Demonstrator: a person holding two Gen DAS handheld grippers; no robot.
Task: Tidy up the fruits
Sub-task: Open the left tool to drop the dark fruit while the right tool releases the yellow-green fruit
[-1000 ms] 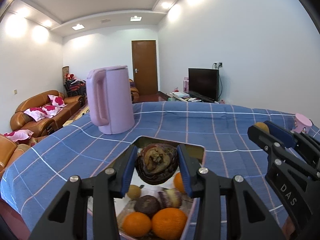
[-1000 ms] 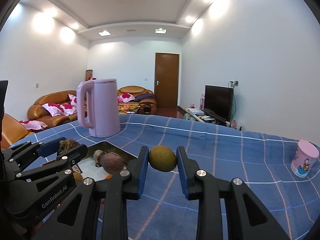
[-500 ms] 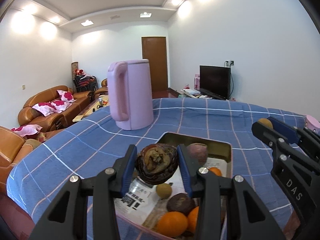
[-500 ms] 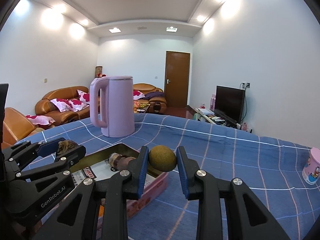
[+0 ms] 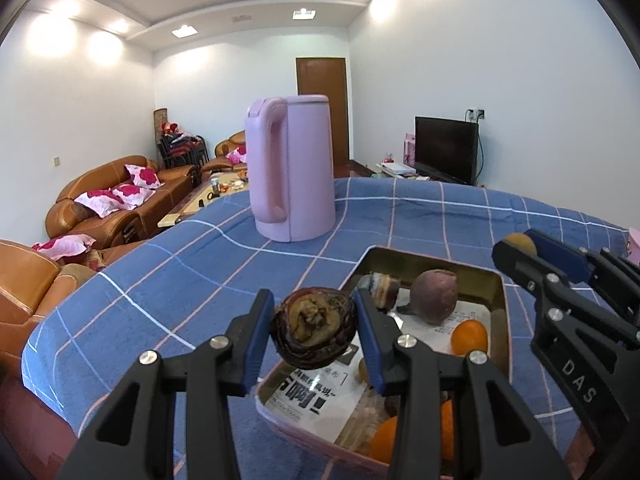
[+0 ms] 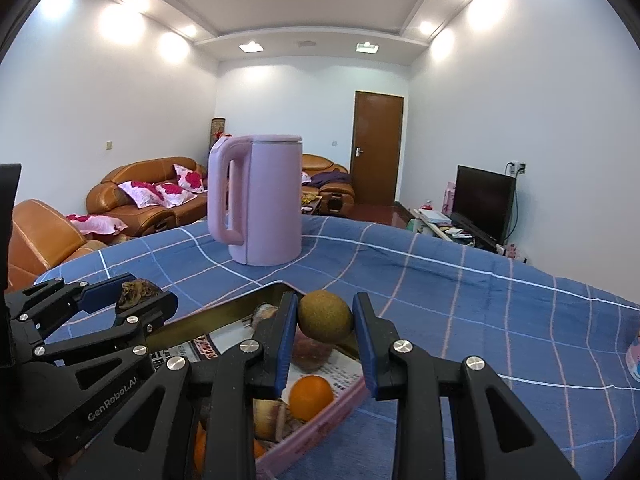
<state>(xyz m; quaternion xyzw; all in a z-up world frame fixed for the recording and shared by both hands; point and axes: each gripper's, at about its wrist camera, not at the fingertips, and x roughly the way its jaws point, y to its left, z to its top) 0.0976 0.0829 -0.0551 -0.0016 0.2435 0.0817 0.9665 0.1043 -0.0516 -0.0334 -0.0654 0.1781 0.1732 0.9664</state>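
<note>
My left gripper [image 5: 315, 330] is shut on a dark purple, shrivelled fruit [image 5: 314, 332] and holds it above the near left corner of a pink tray [image 5: 308, 426]. The tray, lined with newspaper, holds oranges [image 5: 469, 336], a purple round fruit [image 5: 434, 296] and other pieces. My right gripper [image 6: 325, 322] is shut on a brown kiwi [image 6: 325, 317] above the tray's far right edge [image 6: 344, 404]. The right gripper also shows in the left wrist view [image 5: 520, 248], and the left one in the right wrist view [image 6: 136, 298].
A tall pink kettle [image 5: 290, 172] stands on the blue checked tablecloth [image 5: 200, 264] behind the tray. A pink cup [image 6: 634, 356] stands at the far right. The table's left edge drops off toward brown sofas [image 5: 116, 200].
Both grippers have moved left and lower with their fruits; the left one has gone from over the tray's middle to over its near left corner. The kettle looks closer.
</note>
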